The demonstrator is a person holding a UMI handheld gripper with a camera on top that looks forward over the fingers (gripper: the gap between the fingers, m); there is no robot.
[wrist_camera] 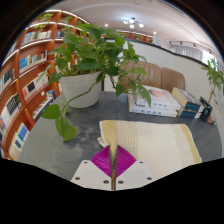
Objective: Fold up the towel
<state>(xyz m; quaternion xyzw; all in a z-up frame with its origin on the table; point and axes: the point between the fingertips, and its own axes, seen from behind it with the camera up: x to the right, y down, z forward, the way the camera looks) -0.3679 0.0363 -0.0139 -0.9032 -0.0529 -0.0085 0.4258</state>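
Observation:
A pale yellow towel (150, 140) lies on the grey table (60, 150), just ahead of my fingers. My gripper (113, 160) is shut on the towel: a fold of its near edge rises in a thin ridge between the two magenta pads (102, 162). The rest of the towel spreads flat beyond and to the right of the fingers.
A potted green plant in a white pot (82, 90) stands beyond the towel on the left. A stack of books (155, 103) and more books (192, 104) lie at the back right. Bookshelves (30, 70) line the left wall.

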